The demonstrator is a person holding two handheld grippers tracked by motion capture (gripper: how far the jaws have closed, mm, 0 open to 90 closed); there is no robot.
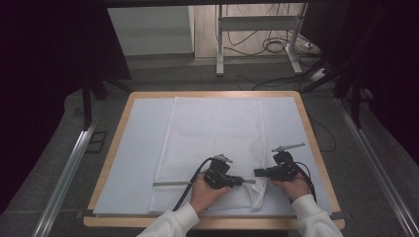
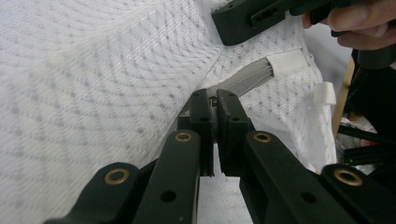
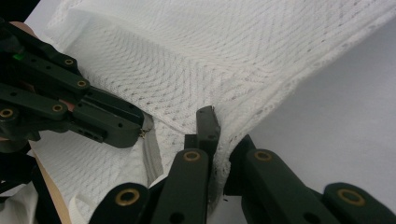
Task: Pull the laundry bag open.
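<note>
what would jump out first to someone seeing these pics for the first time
A large white mesh laundry bag lies flat on the pale blue mat covering the table. At its near edge, the left hand-held gripper is shut on the zipper pull of the grey zipper, while the right hand-held gripper pinches the bag's corner.

The white laundry bag (image 1: 212, 143) is matt open-weave mesh cloth with a smooth grey zipper tape (image 2: 247, 80), lying on a matt pale blue sheet (image 1: 133, 158) over a wood-rimmed table (image 1: 306, 123); the black matt plastic left gripper (image 2: 214, 100) carries brass-coloured metal rivets (image 2: 183, 136).

A wooden table (image 1: 307, 129) carries a pale sheet (image 1: 128, 158) under a white mesh bag (image 1: 212, 133).
</note>
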